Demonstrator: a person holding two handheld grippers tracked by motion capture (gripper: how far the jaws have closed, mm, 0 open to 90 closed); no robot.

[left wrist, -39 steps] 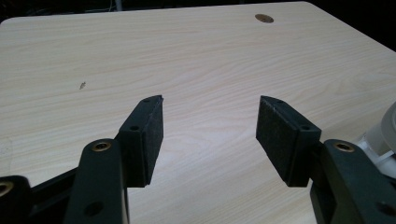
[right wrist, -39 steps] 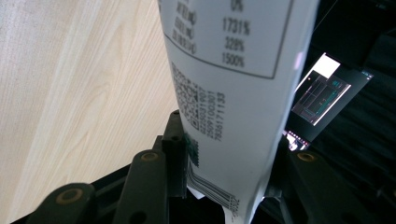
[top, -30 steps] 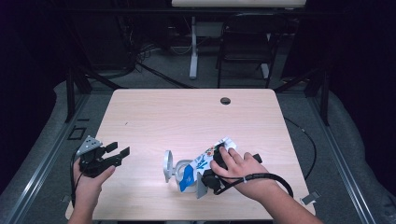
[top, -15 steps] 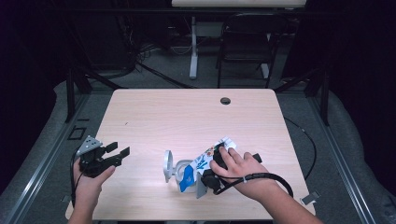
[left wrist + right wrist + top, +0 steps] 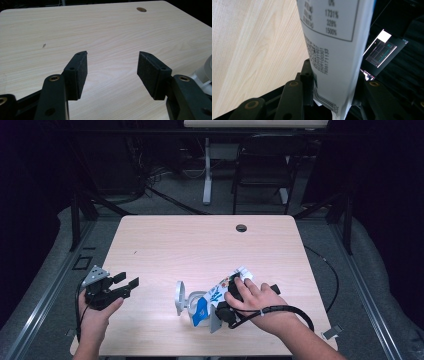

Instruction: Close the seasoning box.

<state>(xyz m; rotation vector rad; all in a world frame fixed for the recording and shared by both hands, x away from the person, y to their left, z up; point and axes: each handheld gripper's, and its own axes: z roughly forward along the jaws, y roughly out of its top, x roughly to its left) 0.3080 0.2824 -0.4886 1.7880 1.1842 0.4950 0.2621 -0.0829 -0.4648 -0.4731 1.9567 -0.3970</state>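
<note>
A white and blue printed package (image 5: pixel 218 291) lies tilted at the table's front middle. My right gripper (image 5: pixel 214 307) is shut on its lower end, with the person's right hand over it. In the right gripper view the package (image 5: pixel 332 30) shows a printed label and a barcode, and it is pinched between the two black jaws of the right gripper (image 5: pixel 334 73). A white and grey round object (image 5: pixel 181 298) touches the package's left end. My left gripper (image 5: pixel 127 282) is held above the table's front left, open and holding nothing (image 5: pixel 112 67).
The light wooden table (image 5: pixel 200 245) has a round cable hole (image 5: pixel 241 227) near its far edge. A black cable (image 5: pixel 292 312) loops from the right wrist. A chair (image 5: pixel 265 170) and a table leg (image 5: pixel 206 175) stand beyond the table. A lit screen (image 5: pixel 382 50) glows in the dark.
</note>
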